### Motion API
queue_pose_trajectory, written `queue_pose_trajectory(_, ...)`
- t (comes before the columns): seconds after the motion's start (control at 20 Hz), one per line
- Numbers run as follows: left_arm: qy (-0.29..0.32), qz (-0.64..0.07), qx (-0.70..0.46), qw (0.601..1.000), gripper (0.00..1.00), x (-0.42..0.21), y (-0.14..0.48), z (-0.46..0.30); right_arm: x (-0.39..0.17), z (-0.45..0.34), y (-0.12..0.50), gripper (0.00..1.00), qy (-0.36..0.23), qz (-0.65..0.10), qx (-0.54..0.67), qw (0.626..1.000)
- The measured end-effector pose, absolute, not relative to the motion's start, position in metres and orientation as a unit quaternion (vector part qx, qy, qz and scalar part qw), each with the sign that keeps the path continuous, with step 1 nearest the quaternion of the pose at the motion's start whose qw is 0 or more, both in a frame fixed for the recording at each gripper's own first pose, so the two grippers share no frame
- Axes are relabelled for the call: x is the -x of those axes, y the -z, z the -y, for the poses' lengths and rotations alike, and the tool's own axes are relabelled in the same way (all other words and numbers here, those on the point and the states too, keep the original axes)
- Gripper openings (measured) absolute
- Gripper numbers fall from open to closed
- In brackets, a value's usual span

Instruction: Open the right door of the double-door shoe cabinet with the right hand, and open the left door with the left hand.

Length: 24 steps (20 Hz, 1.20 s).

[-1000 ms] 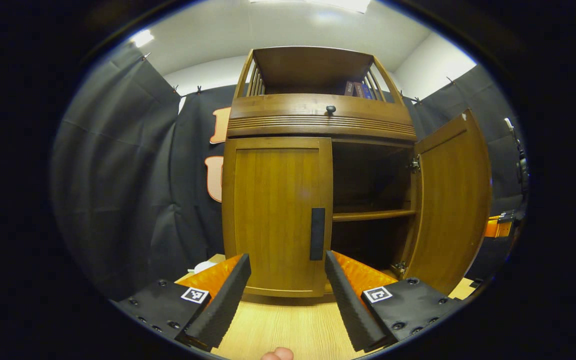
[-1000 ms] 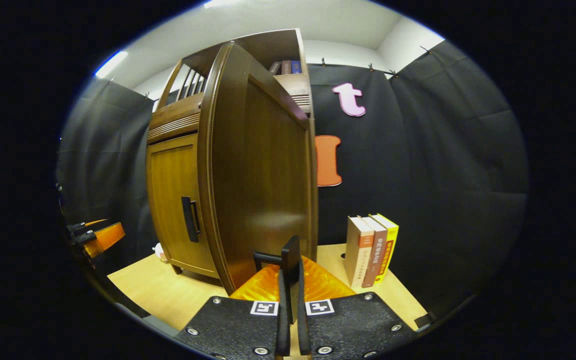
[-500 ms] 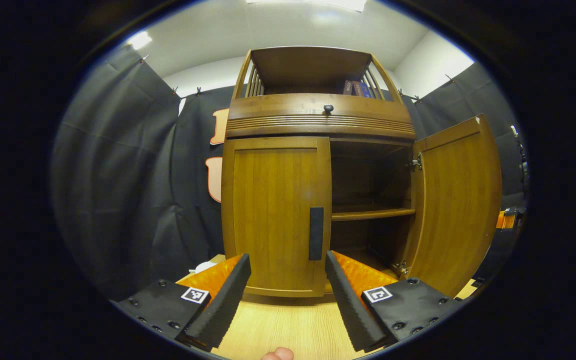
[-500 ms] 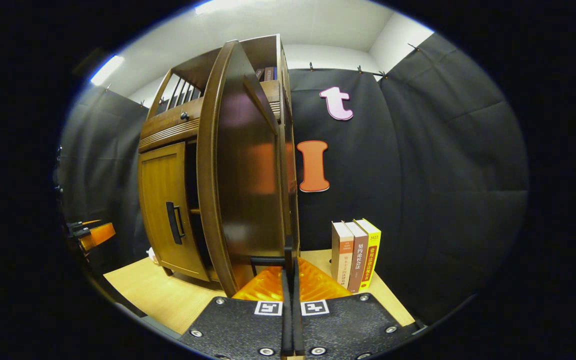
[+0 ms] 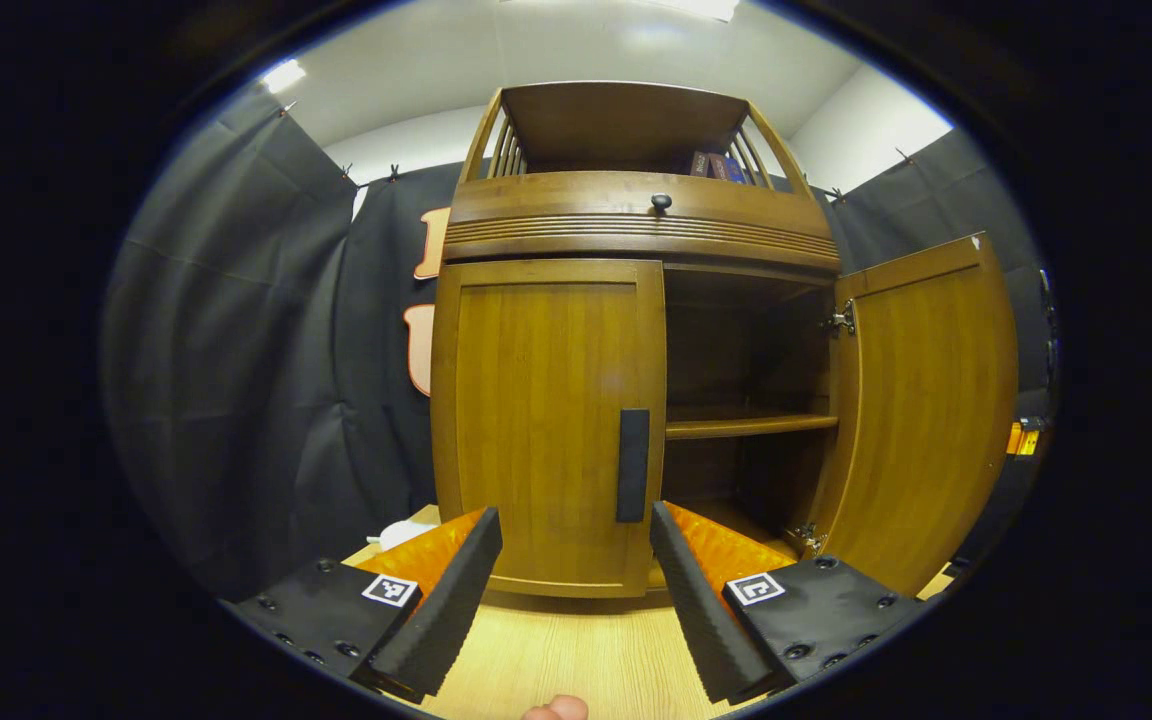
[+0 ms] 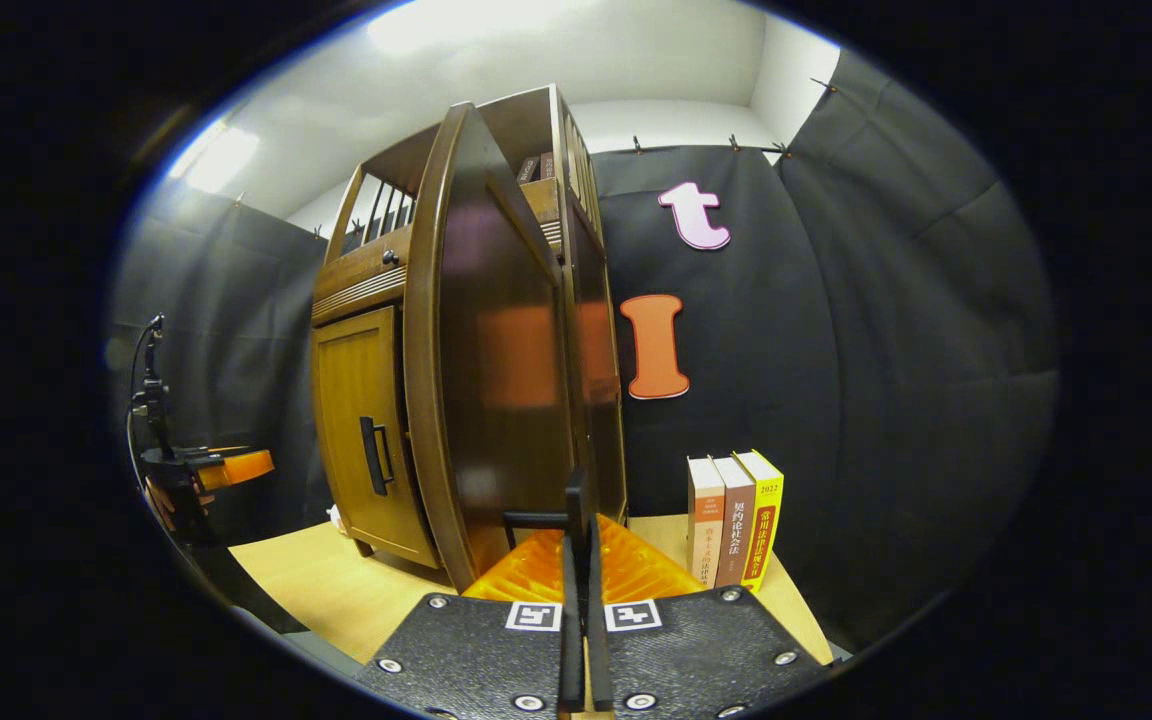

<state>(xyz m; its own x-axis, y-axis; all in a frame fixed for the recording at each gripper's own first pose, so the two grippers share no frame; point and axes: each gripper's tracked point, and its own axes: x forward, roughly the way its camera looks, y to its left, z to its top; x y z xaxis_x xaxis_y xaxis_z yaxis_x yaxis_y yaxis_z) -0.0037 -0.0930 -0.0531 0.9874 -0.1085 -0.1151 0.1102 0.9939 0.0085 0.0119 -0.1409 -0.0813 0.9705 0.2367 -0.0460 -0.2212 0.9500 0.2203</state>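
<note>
Shoe cabinet [image 5: 636, 230] stands upright, dead ahead of the left gripper [image 5: 576, 590], fingers spread wide, grasping nothing. Right door [image 5: 926, 410] swung out, inner face toward that camera; shelf [image 5: 746, 426] exposed. Left door [image 5: 546, 420] flush, its vertical black handle [image 5: 633, 465] just above the finger gap. Bare tabletop [image 5: 576, 650] between. Right gripper [image 6: 579, 540] clenched on the right door's handle [image 6: 576, 500]; right gripper view adds three upright books [image 6: 736, 520] beyond it.
</note>
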Motion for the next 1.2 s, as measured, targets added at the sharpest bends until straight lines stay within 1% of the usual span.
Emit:
queue_pose_trajectory(0.05,0.056,-0.056,-0.005,0.997,0.94,-0.004,0.052,0.094,-0.011,0.139,0.081,0.07,-0.111,-0.037,-0.104,0.988)
queue_pose_trajectory(0.1,0.057,-0.057,-0.002,0.997,0.96,-0.011,0.052,0.095,-0.011,0.14,0.081,0.02,-0.105,-0.037,-0.096,0.989)
queue_pose_trajectory(0.15,0.06,-0.057,0.0,0.997,0.96,-0.016,0.054,0.097,-0.008,0.14,0.083,0.02,-0.104,-0.042,-0.087,0.99)
queue_pose_trajectory(0.2,0.063,-0.059,0.001,0.996,0.99,-0.021,0.055,0.099,-0.002,0.141,0.086,0.02,-0.104,-0.047,-0.081,0.99)
queue_pose_trajectory(0.25,0.066,-0.06,0.0,0.996,0.99,-0.026,0.057,0.103,0.006,0.138,0.089,0.03,-0.104,-0.051,-0.083,0.99)
queue_pose_trajectory(0.4,0.077,-0.06,-0.011,0.995,0.94,-0.041,0.062,0.113,0.022,0.142,0.093,0.03,-0.089,-0.057,-0.092,0.99)
queue_pose_trajectory(0.45,0.08,-0.061,-0.01,0.995,0.94,-0.046,0.065,0.117,0.029,0.147,0.092,0.03,-0.074,-0.054,-0.084,0.992)
queue_pose_trajectory(0.6,0.088,-0.067,-0.007,0.994,0.98,-0.066,0.074,0.131,0.049,0.155,0.08,0.02,-0.045,-0.044,-0.088,0.994)
queue_pose_trajectory(0.65,0.088,-0.068,-0.009,0.994,0.99,-0.073,0.077,0.134,0.056,0.154,0.075,0.08,-0.039,-0.042,-0.094,0.994)
queue_pose_trajectory(0.7,0.088,-0.067,-0.01,0.994,0.94,-0.083,0.078,0.137,0.064,0.155,0.071,0.08,-0.031,-0.039,-0.098,0.994)
queue_pose_trajectory(0.75,0.088,-0.067,-0.011,0.994,0.94,-0.092,0.079,0.139,0.071,0.155,0.067,0.08,-0.024,-0.036,-0.099,0.994)
queue_pose_trajectory(0.8,0.088,-0.068,-0.011,0.994,0.94,-0.1,0.082,0.142,0.075,0.153,0.066,0.02,-0.021,-0.035,-0.1,0.994)
queue_pose_trajectory(0.85,0.089,-0.069,-0.011,0.994,0.94,-0.107,0.085,0.144,0.081,0.15,0.063,0.09,-0.019,-0.035,-0.1,0.994)
queue_pose_trajectory(0.9,0.088,-0.071,-0.01,0.994,0.94,-0.114,0.089,0.147,0.084,0.147,0.062,0.05,-0.019,-0.04,-0.102,0.994)
queue_pose_trajectory(0.95,0.089,-0.075,-0.009,0.993,0.94,-0.118,0.094,0.149,0.086,0.143,0.066,0.07,-0.018,-0.048,-0.105,0.993)
queue_pose_trajectory(1.15,0.093,-0.081,-0.01,0.992,0.94,-0.133,0.107,0.159,0.085,0.151,0.073,0.52,0.017,-0.059,-0.096,0.993)
queue_pose_trajectory(1.2,0.096,-0.089,-0.003,0.991,0.94,-0.136,0.112,0.162,0.086,0.148,0.075,0.66,0.018,-0.061,-0.107,0.992)
